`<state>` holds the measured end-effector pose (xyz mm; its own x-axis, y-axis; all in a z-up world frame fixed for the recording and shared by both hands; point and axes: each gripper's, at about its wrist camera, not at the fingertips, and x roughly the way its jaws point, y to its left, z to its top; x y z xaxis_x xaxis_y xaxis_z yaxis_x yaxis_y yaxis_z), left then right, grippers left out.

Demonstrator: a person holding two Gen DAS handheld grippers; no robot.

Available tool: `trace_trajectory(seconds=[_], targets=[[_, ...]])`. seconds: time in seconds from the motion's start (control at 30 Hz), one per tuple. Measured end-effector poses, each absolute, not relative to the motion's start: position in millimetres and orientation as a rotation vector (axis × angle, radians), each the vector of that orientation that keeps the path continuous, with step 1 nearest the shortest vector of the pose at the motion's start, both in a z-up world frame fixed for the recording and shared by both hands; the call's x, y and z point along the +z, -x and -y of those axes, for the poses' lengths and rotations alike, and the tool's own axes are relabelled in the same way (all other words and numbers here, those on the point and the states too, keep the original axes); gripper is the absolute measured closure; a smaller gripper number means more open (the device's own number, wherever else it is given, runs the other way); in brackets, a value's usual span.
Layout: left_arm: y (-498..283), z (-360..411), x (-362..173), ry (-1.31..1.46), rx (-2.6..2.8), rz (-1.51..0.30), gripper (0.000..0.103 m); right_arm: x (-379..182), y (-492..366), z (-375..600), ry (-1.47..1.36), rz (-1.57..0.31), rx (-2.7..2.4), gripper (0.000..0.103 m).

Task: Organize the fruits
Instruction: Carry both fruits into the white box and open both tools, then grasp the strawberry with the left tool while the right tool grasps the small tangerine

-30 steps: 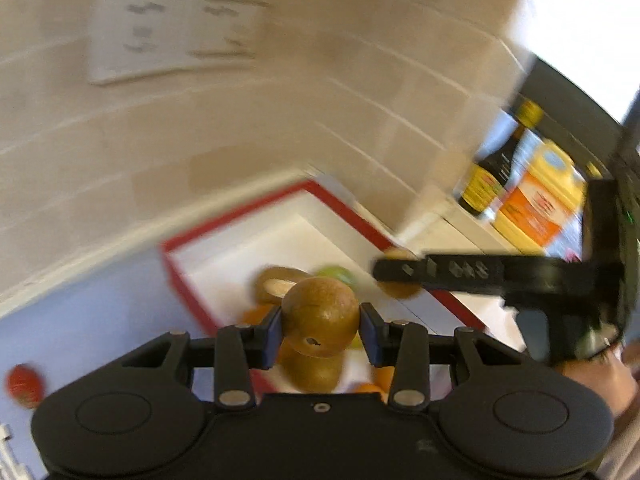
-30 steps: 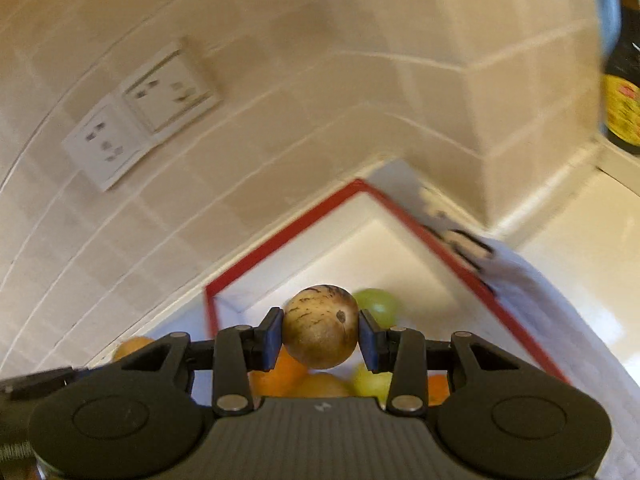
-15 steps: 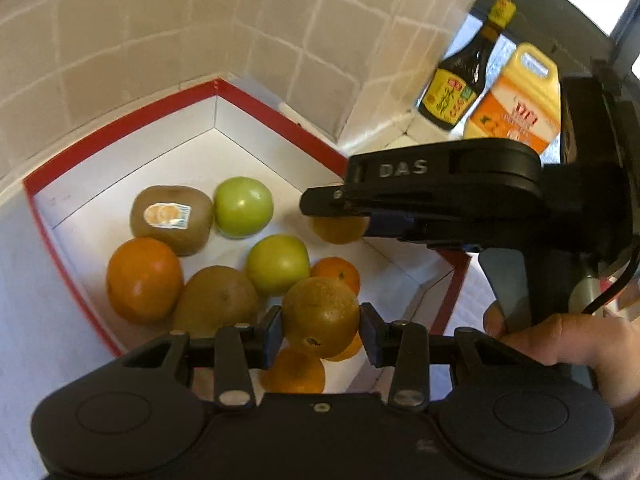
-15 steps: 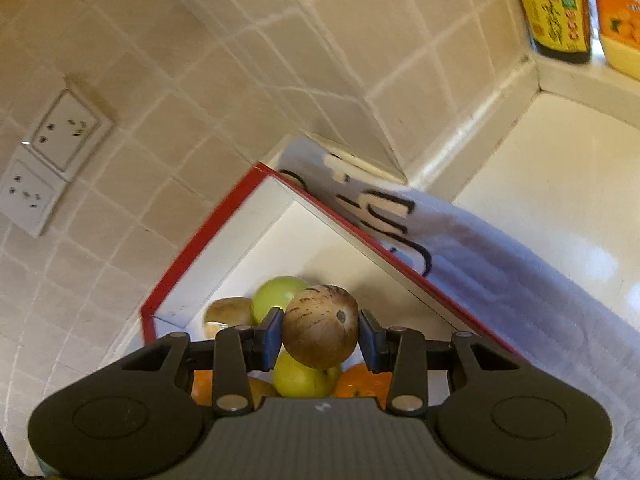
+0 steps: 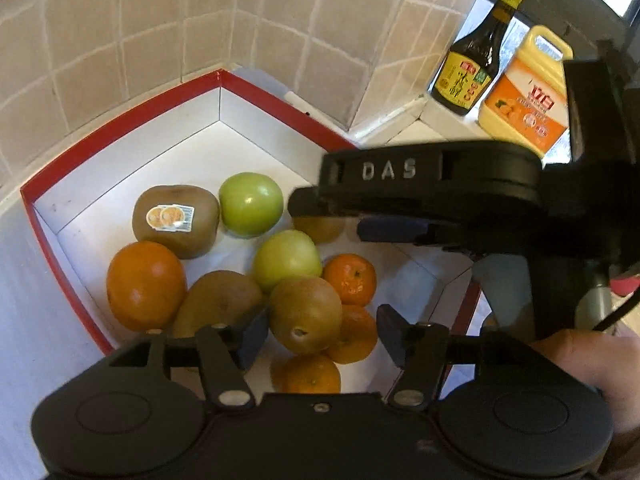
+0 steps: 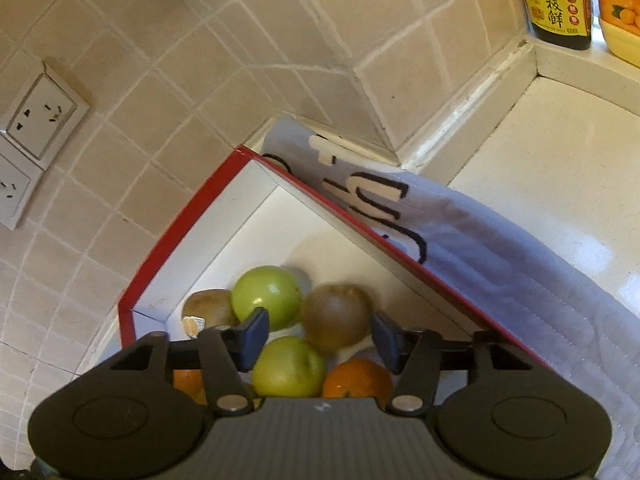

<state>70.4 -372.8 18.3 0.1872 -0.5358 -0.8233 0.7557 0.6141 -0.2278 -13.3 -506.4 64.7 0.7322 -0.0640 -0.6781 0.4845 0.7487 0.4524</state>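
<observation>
Beige wall tiles (image 5: 120, 40) are seen behind the red-rimmed white cardboard box (image 5: 120, 120). A brown round kiwi (image 5: 306, 314) is released between the left gripper (image 5: 316, 336)'s opening fingers. Another blurred brown kiwi (image 6: 336, 316) is freed by the right gripper (image 6: 316, 334)'s opening fingers, lower fruit being hidden.

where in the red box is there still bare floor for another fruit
Free: the far corner of the red-rimmed box, behind the stickered kiwi and the green apple; also a strip along the left wall. Crowded: the near half, where oranges, kiwis and the second apple touch.
</observation>
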Motion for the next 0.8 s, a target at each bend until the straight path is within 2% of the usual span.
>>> trace_trajectory(seconds=[0.07,0.2,0.47,0.8], targets=[[-68,376,20,-0.278,-0.911,-1.044,0.025,68,13,504,-0.668,-0.689,-0.325,0.028],[-69,372,28,-0.274,-0.871,-1.026,0.023,80,16,498,-0.619,-0.686,-0.364,0.019],[-85,346,53,-0.281,-0.748,-0.962,0.022,118,22,487,-0.572,-0.629,-0.376,0.015],[-130,255,94,-0.163,-0.582,-0.902,0.022,164,-7,424,-0.446,-0.6,-0.281,0.014]])
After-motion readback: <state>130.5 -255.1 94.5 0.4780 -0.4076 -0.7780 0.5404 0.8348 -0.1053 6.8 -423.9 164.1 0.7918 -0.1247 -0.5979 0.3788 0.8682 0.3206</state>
